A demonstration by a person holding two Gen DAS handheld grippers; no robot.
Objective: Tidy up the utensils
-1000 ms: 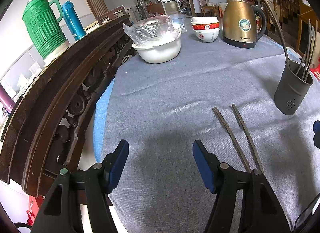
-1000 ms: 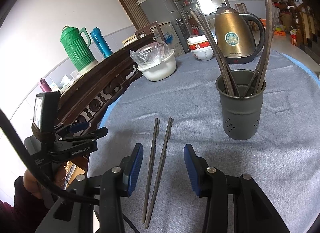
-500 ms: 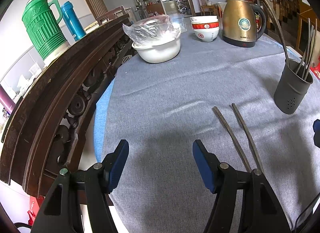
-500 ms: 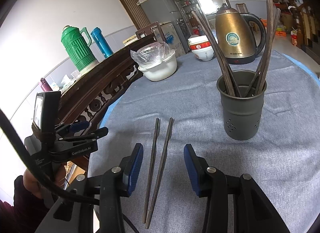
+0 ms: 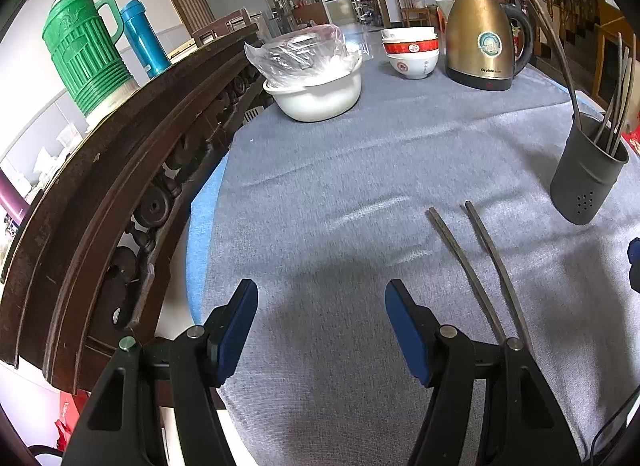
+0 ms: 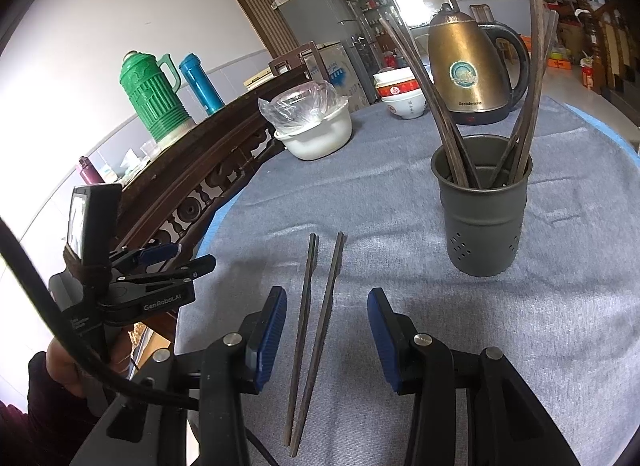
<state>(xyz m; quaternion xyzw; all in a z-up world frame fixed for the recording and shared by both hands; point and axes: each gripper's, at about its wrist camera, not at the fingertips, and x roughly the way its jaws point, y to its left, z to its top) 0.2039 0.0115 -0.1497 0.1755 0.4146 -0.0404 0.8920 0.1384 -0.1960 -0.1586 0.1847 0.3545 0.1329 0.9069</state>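
Dark chopsticks (image 6: 316, 330) lie on the tablecloth (image 6: 400, 201) between the unclenched right gripper (image 6: 327, 330) pads; left gripper (image 5: 321, 324) gapes empty.

Chopsticks (image 6: 316, 330) between parted fingers (image 6: 272, 330)

2 dark chopsticks (image 6: 316, 330) lie side by side on the grey-clothed table (image 6: 400, 201), near a grey holder (image 6: 482, 221) with more standing upright.
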